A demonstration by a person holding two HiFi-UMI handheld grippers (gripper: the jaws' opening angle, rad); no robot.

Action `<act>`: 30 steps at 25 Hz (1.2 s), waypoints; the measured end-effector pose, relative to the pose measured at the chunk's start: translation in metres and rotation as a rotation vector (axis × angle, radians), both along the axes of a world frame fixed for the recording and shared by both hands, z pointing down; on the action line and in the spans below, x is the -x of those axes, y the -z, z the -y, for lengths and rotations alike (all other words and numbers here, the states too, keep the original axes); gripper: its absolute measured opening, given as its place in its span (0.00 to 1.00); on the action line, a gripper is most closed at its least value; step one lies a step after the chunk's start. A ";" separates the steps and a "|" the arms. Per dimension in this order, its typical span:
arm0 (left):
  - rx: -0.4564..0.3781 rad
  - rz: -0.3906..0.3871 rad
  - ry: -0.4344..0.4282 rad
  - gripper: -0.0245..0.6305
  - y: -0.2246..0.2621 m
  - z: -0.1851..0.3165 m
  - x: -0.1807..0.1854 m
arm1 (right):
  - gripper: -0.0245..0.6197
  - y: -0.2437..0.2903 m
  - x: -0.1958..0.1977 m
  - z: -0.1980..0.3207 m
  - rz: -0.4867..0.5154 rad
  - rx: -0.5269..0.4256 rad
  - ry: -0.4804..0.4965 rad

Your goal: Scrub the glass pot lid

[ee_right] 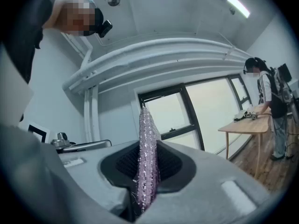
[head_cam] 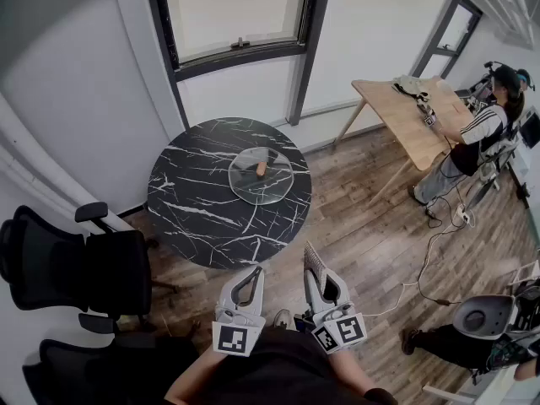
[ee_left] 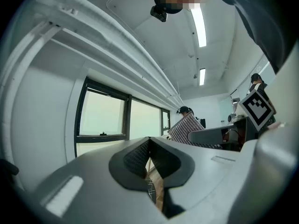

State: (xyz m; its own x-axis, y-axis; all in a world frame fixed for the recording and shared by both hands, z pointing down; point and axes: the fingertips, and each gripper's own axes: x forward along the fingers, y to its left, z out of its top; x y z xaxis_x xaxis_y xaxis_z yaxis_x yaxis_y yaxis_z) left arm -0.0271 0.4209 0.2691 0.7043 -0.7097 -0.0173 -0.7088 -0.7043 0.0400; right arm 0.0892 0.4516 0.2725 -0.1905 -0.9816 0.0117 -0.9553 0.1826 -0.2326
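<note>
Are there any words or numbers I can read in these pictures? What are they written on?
No words, numbers or brand names can be read anywhere.
Left gripper: its marker cube shows only black-and-white squares, no letters.
Right gripper: its marker cube shows the same, and the sparkly scrub pad it holds has no label.

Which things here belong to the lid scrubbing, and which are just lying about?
Job: glass pot lid, on the marble table; scrub pad, clamped in the right gripper; left gripper, shut, empty.
Lying about: black office chairs; wooden table; person beside it; floor cable.
</note>
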 end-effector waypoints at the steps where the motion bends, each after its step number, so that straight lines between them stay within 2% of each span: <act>1: 0.005 -0.003 0.009 0.04 -0.001 -0.001 0.001 | 0.15 -0.001 0.000 -0.002 0.001 -0.004 0.000; 7: -0.005 0.008 0.038 0.04 -0.001 -0.003 0.005 | 0.15 0.003 0.001 -0.005 0.006 -0.021 0.007; 13: -0.002 0.016 0.043 0.04 -0.003 -0.004 0.000 | 0.15 0.003 -0.010 -0.005 0.062 -0.024 -0.012; 20: 0.015 0.025 0.059 0.04 -0.007 -0.012 -0.016 | 0.15 -0.003 -0.027 -0.007 0.057 -0.008 0.003; 25: -0.010 0.018 0.130 0.04 -0.005 -0.019 -0.025 | 0.15 -0.009 -0.039 -0.011 0.046 0.003 0.027; 30: 0.003 0.024 0.170 0.04 -0.009 -0.027 -0.038 | 0.15 -0.011 -0.050 -0.014 0.052 -0.006 0.075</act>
State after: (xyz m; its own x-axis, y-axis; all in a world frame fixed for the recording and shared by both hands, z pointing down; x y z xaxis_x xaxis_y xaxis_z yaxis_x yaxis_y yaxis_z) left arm 0.0106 0.4483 0.2777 0.5746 -0.8185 0.0009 -0.8182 -0.5744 0.0236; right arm 0.1395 0.4654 0.2835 -0.2641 -0.9645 -0.0056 -0.9255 0.2550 -0.2800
